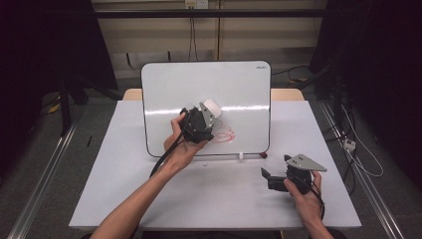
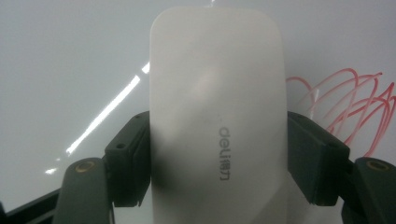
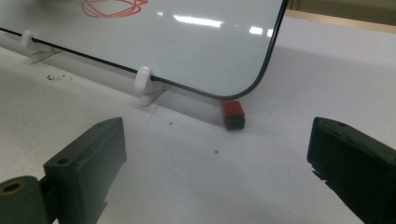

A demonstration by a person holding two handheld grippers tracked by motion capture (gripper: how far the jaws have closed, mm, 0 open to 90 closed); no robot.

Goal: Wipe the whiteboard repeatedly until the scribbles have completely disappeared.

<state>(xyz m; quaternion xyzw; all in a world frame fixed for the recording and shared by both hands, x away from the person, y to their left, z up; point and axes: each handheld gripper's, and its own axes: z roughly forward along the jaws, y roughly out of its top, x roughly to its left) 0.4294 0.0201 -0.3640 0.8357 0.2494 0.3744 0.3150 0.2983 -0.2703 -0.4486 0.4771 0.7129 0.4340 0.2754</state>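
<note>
- The white eraser sits clamped between my left tongs, the black jaws pressing on both of its long sides; in the left gripper view it stands upright with grey lettering on its face.
- It is held up against the whiteboard, just up and to the left of the red scribble, which loops across the lower middle of the board.
- I judge the step in hand to be wiping: the eraser is gripped and at the board, but the scribble is whole, so no ink is off yet.
- The next move calls for bringing the eraser's face flat onto the board and sweeping it down and right across the loops, with steady pressure so the propped board does not tip on its small white feet.
- My right tongs rest low over the tabletop with jaws wide apart and nothing between them, facing a small red-and-black block at the board's lower corner.
</note>
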